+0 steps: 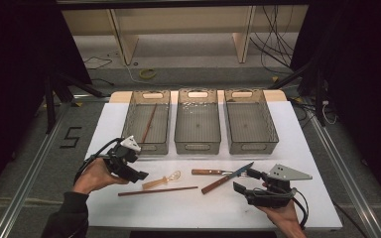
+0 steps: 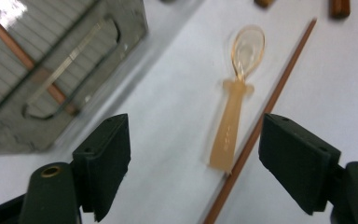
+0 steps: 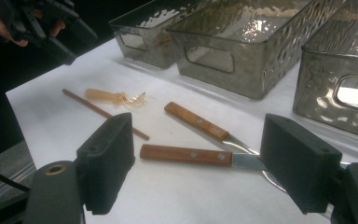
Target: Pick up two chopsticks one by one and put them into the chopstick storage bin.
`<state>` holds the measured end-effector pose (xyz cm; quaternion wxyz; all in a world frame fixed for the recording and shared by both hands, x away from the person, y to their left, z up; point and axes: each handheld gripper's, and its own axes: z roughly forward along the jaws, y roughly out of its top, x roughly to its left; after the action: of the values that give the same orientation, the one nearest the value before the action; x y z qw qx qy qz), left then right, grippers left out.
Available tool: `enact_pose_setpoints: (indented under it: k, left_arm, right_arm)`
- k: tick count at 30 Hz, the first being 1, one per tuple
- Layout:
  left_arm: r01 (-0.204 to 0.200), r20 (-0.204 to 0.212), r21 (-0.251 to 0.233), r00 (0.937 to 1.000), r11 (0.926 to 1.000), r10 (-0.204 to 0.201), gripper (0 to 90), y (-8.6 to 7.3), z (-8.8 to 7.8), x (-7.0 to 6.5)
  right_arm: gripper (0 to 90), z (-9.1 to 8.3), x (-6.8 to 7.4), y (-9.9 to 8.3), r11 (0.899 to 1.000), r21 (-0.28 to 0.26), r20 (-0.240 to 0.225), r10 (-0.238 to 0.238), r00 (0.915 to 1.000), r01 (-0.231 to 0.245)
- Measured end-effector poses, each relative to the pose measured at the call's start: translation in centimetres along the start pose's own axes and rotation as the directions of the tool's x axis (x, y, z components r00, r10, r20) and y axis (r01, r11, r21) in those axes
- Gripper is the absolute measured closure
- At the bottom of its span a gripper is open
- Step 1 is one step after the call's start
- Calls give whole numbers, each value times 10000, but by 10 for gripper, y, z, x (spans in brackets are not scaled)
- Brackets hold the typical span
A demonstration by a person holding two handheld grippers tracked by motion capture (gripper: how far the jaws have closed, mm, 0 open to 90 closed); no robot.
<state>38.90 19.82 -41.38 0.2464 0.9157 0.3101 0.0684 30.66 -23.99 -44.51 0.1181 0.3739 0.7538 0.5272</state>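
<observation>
Left gripper jaws wide apart; right gripper jaws likewise, both hand-held.

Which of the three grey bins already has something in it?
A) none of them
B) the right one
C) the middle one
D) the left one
D: a brown chopstick lies slanted inside the left bin, while the middle bin and the right bin look bare.

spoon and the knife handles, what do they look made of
The spoon looks like translucent amber plastic with a glossy finish: the table shows through its bowl. The knife handles look like smooth reddish-brown wood, with visible grain and pale metal rivets; the blades look like bare steel.
</observation>
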Motion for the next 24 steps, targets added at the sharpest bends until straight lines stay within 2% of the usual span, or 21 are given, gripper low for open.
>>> enact_pose_setpoints:
  k: [6, 10, 11, 15, 19, 22, 24]
  left_arm:
    - [-618, 186, 764, 9980, 9952, 605, 286, -6, 3, -9]
    - [-870, 394, 1151, 9958, 9895, 829, 327, -9, 9, -13]
    - [-870, 394, 1151, 9958, 9895, 829, 335, -9, 9, -13]
    - [-948, 487, 1681, 9949, 9812, 878, 369, -16, 18, -16]
    - [-1011, 599, 1972, 9941, 9751, 909, 422, -22, 23, -14]
    - [-1052, 642, 2045, 9935, 9732, 939, 470, -23, 25, -14]
    - [-1210, 839, 2130, 9909, 9695, 1052, 508, -24, 27, -15]
  right_arm:
    - [266, 0, 0, 0, 10000, 24, -1, -4, 10000, 4]
    - [267, 0, 1, 0, 10000, 13, 12, -35, 10000, 35]
    - [266, 0, 1, 0, 10000, 16, 6, -25, 10000, 25]
    - [267, 0, 1, 0, 10000, 15, 7, -16, 10000, 16]
    - [266, 0, 1, 0, 10000, 7, -1, -10, 10000, 10]
    - [266, 0, 1, 0, 10000, 13, -3, -21, 10000, 21]
    - [266, 0, 1, 0, 10000, 18, -7, -13, 10000, 13]
